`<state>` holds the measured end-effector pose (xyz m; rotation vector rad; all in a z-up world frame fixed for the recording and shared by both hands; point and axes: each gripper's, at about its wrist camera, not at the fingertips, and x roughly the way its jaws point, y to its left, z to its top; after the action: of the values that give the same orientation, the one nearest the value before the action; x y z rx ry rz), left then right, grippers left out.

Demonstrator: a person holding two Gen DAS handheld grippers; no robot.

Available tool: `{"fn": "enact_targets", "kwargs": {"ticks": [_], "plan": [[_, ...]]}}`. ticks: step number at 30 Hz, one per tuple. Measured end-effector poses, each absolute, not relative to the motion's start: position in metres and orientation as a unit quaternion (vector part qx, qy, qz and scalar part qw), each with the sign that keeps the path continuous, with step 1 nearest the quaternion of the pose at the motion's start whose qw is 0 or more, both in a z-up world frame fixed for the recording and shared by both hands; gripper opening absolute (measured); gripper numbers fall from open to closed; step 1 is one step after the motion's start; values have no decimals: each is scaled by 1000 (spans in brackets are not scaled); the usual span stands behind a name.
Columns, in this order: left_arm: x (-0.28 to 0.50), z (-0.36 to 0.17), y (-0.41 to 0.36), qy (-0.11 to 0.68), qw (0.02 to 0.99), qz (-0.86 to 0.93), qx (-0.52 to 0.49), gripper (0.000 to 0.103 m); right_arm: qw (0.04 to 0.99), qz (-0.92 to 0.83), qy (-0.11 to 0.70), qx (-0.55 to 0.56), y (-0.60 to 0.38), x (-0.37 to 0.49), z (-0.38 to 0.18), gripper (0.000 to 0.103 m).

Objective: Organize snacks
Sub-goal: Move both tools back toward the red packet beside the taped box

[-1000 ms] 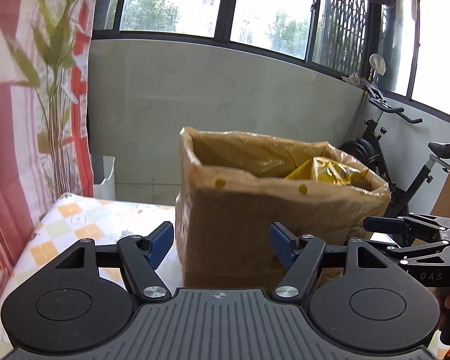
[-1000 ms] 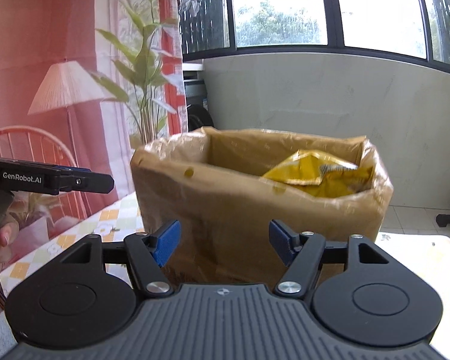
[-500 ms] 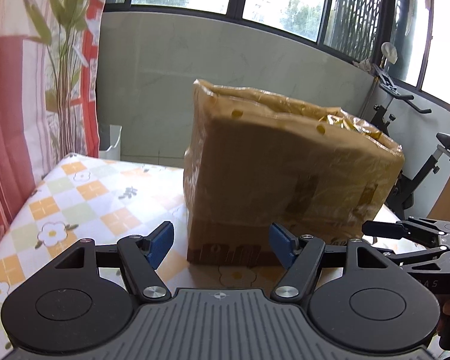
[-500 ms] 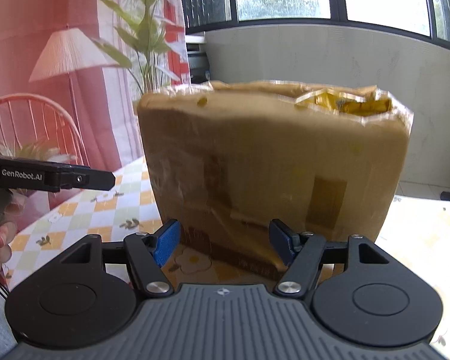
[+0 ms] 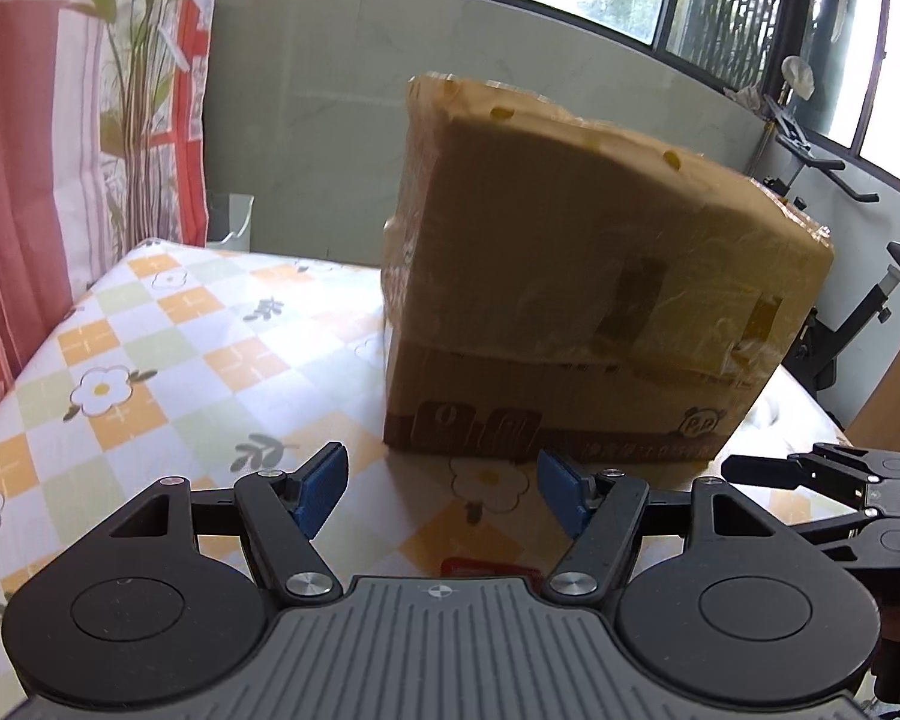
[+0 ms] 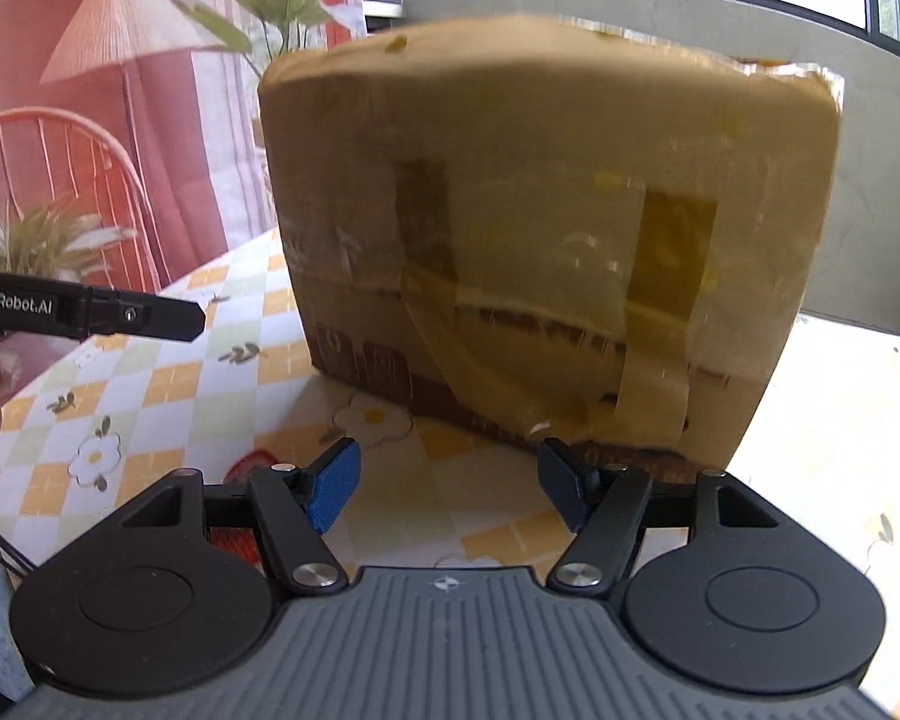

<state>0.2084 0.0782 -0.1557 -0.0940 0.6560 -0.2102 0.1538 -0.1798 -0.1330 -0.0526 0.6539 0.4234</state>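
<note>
standing on the checked flower-print tablecloth [image 5: 168, 354], the tape-patched cardboard box [image 5: 600, 300] rises just ahead of both claws, its base beyond their tips. the left gripper [image 5: 441, 489] has its blue pads spread with only cloth between them. the right gripper [image 6: 447, 489] is likewise parted and empty, the box's near bottom edge just past its right pad [image 6: 561, 489].
</note>
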Motion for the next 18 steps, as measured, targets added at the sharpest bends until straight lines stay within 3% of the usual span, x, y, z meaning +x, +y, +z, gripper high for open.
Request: {"fn": "enact_targets", "kwargs": {"ticks": [18], "plan": [[206,-201,84,402,905,-114,-80,64,901,222,368,-49,-165,142,-171,69]]}}
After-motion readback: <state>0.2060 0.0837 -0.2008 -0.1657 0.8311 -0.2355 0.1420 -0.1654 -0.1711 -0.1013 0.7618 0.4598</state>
